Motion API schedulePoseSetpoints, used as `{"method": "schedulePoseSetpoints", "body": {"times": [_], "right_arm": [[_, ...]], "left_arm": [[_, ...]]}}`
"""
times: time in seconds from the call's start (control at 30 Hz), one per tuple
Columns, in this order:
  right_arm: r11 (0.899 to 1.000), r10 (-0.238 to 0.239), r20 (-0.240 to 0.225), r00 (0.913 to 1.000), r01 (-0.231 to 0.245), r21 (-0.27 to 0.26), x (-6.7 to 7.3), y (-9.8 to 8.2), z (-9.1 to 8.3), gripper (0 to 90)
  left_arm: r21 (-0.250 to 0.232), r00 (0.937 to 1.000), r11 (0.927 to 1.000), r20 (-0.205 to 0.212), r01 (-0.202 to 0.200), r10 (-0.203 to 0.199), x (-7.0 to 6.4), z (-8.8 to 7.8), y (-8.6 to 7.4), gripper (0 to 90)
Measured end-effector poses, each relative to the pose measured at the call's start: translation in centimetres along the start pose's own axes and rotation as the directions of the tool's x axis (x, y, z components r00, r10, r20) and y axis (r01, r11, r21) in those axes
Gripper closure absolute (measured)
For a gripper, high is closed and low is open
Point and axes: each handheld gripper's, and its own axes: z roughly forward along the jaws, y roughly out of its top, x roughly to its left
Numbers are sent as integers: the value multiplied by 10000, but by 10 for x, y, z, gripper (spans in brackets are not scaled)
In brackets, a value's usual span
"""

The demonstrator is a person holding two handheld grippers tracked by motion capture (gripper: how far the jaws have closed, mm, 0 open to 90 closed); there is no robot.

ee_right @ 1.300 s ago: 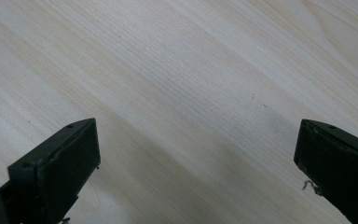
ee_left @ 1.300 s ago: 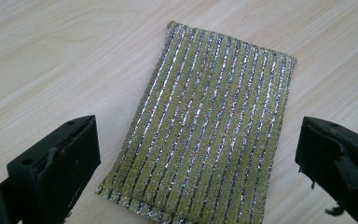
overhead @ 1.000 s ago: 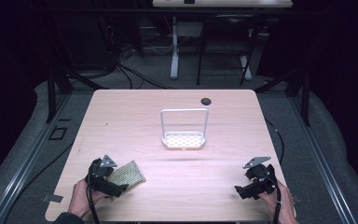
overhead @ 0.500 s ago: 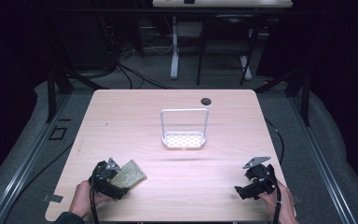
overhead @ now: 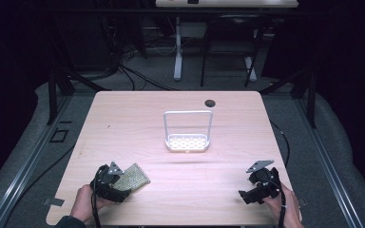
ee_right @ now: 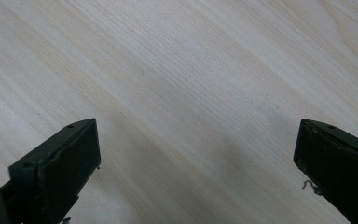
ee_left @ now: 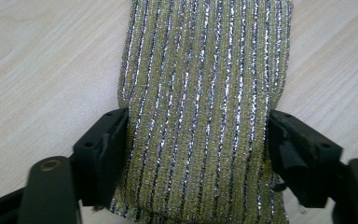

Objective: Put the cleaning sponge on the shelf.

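Observation:
A gold and silver striped scouring pad (ee_left: 200,84) lies on the wooden table (overhead: 180,180) at its near left (overhead: 135,176). My left gripper (overhead: 120,183) holds the pad's near end. In the left gripper view my left gripper (ee_left: 198,140) has a jaw pressed against each side of the pad, which is pinched narrower there. My right gripper (overhead: 248,196) sits low over the near right of the table. In the right gripper view my right gripper (ee_right: 198,154) is open, its jaws wide apart with bare wood between them.
A white holder (overhead: 188,141) with a perforated base and a tall wire frame stands at the table's middle. A small black round cap (overhead: 210,102) lies near the far edge. Dark floor, cables and table legs lie beyond.
The left gripper has closed in on the pad's near end, and the pad has shifted slightly. The right gripper has stayed where it was.

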Motion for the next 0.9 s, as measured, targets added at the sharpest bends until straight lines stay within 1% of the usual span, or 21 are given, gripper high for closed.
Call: {"method": "schedulePoseSetpoints", "body": {"times": [0.13,0.23,0.27,0.3,0.4,0.47,0.5,0.6,0.73,0.8,0.9], "right_arm": [[10000,-5,-22,10000,5,95,-2,0,2,1],[10000,20,-26,10000,-20,34,-2,0,1,2],[10000,15,-17,10000,-14,18,-2,0,1,2],[10000,6,-34,10000,-6,-2,-1,0,1,2],[9999,-120,21,9999,120,98,0,0,1,2],[10000,-56,6,10000,56,80,0,0,1,3],[9999,-35,-24,10000,35,104,-1,0,1,3],[10000,30,-4,10000,-30,71,-3,0,2,4],[9999,-108,40,9999,108,133,1,0,1,4],[9997,-202,119,9997,200,160,2,1,2,4],[9997,-151,77,9999,150,208,0,0,2,5]], "left_arm": [[-106,9999,9999,-81,73,-74,0,-1,0,320],[-161,9997,9999,-226,61,-65,0,-3,0,341],[-237,9998,9997,-179,106,-110,1,-5,-1,345],[-322,9996,9994,-249,120,-128,1,-6,-1,347],[-576,9991,9978,-258,334,-349,2,-10,-1,349],[-779,9981,9956,-256,530,-552,2,-13,0,350],[-823,9980,9951,-253,556,-578,2,-14,1,350],[-886,9977,9944,-308,576,-605,0,-15,1,350],[-963,9977,9937,-325,568,-601,-2,-19,3,348],[-1063,9976,9925,-278,602,-635,-4,-20,4,348],[-1180,9982,9916,-215,526,-555,-8,-21,8,347]]}}
